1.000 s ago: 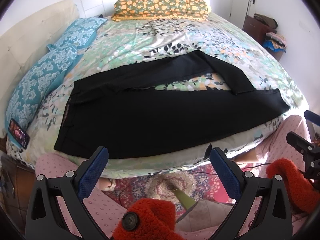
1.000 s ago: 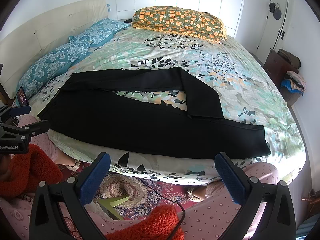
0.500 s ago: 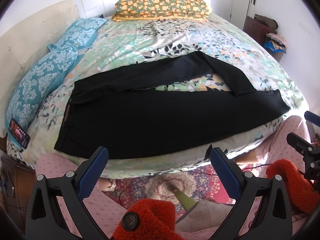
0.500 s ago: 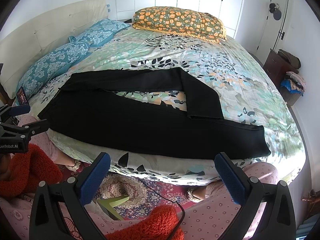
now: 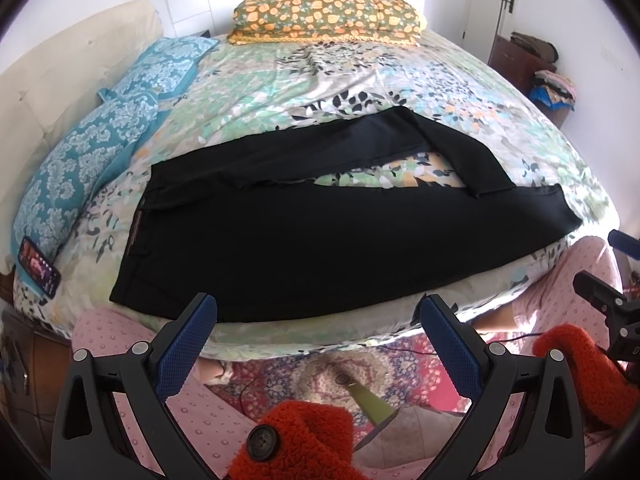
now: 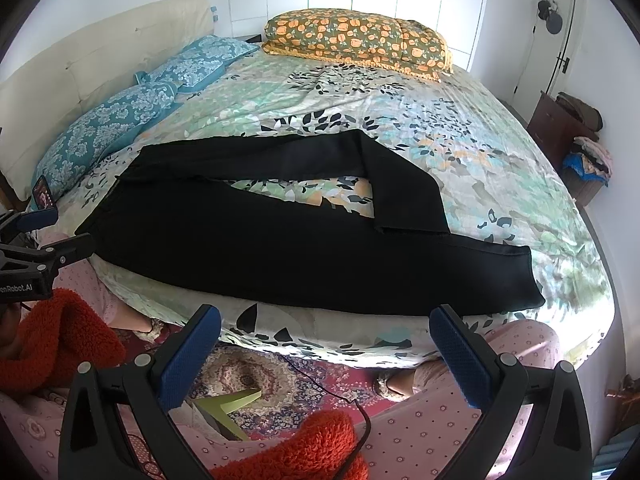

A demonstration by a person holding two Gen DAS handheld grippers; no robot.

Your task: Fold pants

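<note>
Grippers poised above black pants on a bed, folding barely begun.

Nearest, the left gripper (image 5: pixel 318 322) and right gripper (image 6: pixel 326 334) hang spread wide, holding nothing. Beyond them, black pants (image 6: pixel 256 236) lie along the near edge of the floral bedspread (image 6: pixel 400 112); the far leg is doubled back, everything else unfolded.

Two wrist fisheye views set low at the near side of the bed (image 5: pixel 280 92), both faced across it toward the far wall, left view placed nearer the headboard (image 5: pixel 60 80), black pants (image 6: pixel 280 240) shared by both.
</note>
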